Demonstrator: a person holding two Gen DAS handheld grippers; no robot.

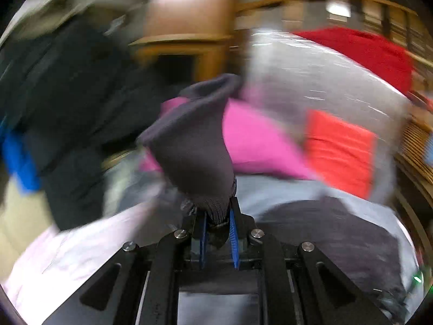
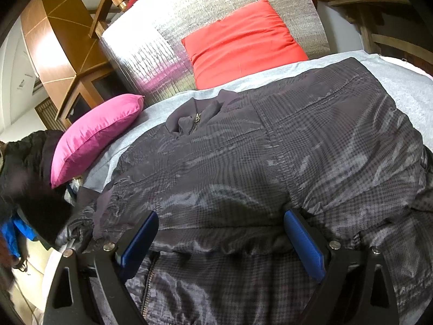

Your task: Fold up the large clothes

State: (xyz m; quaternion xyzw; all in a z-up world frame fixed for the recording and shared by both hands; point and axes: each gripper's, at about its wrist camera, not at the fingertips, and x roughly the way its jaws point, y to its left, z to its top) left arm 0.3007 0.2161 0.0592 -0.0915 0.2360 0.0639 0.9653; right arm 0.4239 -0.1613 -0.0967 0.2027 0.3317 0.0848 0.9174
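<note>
A dark grey checked jacket (image 2: pixel 270 162) lies spread on a light grey sheet (image 2: pixel 406 86), its zipped collar (image 2: pixel 194 119) toward the pillows. My right gripper (image 2: pixel 220 239) is open, its blue pads (image 2: pixel 140 241) wide apart just above the jacket's gathered lower part. My left gripper (image 1: pixel 218 219) is shut on the jacket's dark knit cuff (image 1: pixel 194 162) and holds it lifted above the bed; this view is motion-blurred. More of the jacket (image 1: pixel 324 230) shows below on the right.
A pink pillow (image 2: pixel 94 138) and a red-orange pillow (image 2: pixel 243 43) lie at the head of the bed against a silver padded headboard (image 2: pixel 167 27). Dark clothes (image 2: pixel 24 168) with something blue are heaped at the left. Wooden furniture (image 2: pixel 59 43) stands behind.
</note>
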